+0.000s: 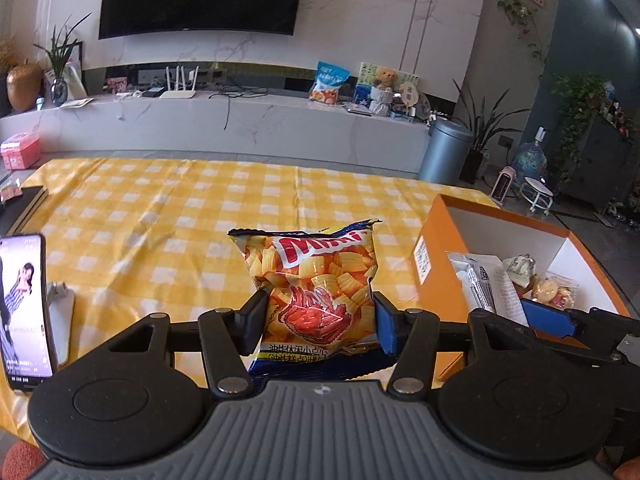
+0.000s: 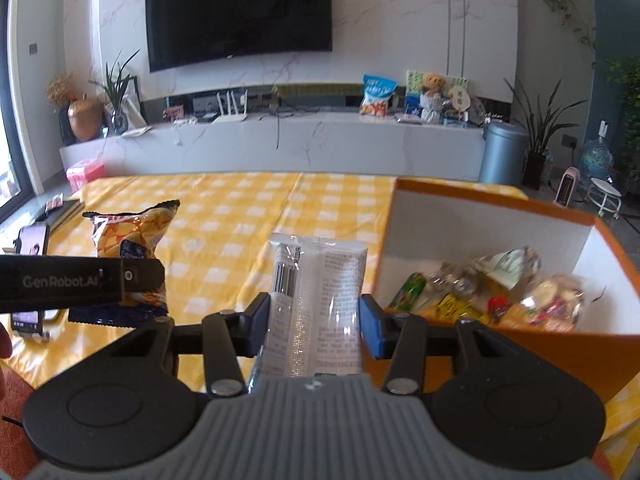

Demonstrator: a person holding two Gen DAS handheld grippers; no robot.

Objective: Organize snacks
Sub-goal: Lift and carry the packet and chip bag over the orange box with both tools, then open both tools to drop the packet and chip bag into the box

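Over the yellow-and-white checked tablecloth [image 1: 160,208] of the table, both grippers carry a snack. The left gripper [image 1: 318,320] pinches the lower half of a yellow foil crisp bag with red lettering [image 1: 316,280] between its two fingers, and the bag stands upright above the cloth near the table's front edge. The hold sits low on the bag, which keeps the sealed top free and, in my judgement, lets the bag drop straight once released.

The right gripper [image 2: 314,324] pinches a flat white-and-clear plastic snack packet with printed text [image 2: 316,280] across its width. The packet points forward, just beside the left wall of the open orange cardboard box with a white interior [image 2: 480,216]. The box occupies the table's right side and already holds several small wrapped snacks [image 2: 500,292] against its near wall. This probably marks the box as the collection point.

The left-wrist view shows the packet [image 1: 486,284] reaching over the box's near edge. Neither held item is in the box yet.

A smartphone with a lit screen [image 1: 24,312] stands propped near the table's left front corner, well apart from the work.
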